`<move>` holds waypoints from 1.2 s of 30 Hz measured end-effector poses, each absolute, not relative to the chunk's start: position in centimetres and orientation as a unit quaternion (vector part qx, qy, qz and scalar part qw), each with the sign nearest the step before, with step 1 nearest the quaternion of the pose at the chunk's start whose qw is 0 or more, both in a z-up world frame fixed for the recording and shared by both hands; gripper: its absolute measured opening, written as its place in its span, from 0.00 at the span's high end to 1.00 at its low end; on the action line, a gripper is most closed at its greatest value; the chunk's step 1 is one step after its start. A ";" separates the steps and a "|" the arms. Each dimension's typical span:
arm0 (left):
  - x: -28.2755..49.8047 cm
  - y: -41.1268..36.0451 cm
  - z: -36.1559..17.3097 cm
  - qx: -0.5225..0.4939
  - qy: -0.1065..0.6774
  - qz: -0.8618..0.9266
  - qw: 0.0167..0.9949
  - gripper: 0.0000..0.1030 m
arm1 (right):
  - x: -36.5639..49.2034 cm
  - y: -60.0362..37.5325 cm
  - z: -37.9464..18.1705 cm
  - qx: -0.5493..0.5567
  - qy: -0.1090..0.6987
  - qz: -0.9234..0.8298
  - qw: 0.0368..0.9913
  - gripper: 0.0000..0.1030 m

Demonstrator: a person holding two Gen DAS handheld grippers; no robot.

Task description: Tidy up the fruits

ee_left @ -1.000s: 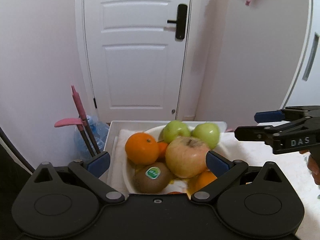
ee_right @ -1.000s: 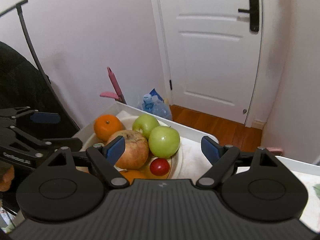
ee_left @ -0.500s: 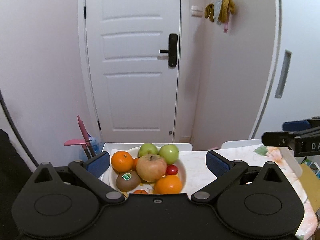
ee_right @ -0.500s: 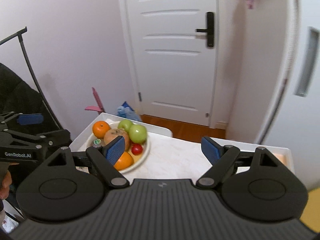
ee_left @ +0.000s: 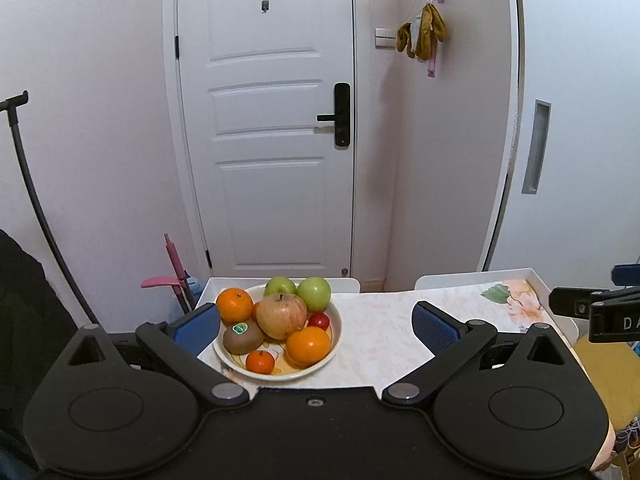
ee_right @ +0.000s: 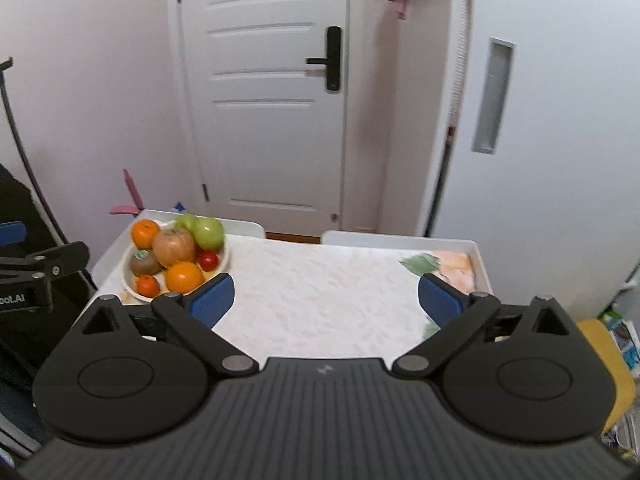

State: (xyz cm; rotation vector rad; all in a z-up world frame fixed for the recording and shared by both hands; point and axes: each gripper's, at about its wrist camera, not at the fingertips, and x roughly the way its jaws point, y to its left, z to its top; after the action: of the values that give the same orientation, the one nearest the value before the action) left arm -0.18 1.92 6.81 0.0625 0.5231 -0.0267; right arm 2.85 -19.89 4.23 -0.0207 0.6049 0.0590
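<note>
Glossy white ceramic on the bowl [ee_left: 335, 334], and the fruit in it shines too: waxy-smooth green apples [ee_left: 314, 293], a dull, streaky-skinned red apple [ee_left: 281, 315], dimpled peel on the oranges [ee_left: 308, 346], and a matt, fuzzy brown kiwi [ee_left: 242, 336] with a slick paper sticker. The worktop [ee_right: 320, 300] wears a smooth, faintly sheened marbled cloth inside a raised white plastic rim. Matt black plastic on the left tool [ee_left: 316, 326] and right tool [ee_right: 326, 300], finely textured blue rubbery pads [ee_left: 434, 326], bright metal pivot pins, ribbed housing on the right one.
</note>
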 end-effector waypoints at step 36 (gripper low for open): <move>-1.2 1.8 6.5 0.021 0.265 -0.010 0.964 0.00 | 1.7 -20.7 3.5 0.013 0.315 -0.005 0.949 0.00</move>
State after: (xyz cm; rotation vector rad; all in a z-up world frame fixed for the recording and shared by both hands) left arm -1.17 1.81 6.46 0.0426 0.5366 -0.0209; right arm 1.69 -20.73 3.55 0.0267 0.6407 -0.0111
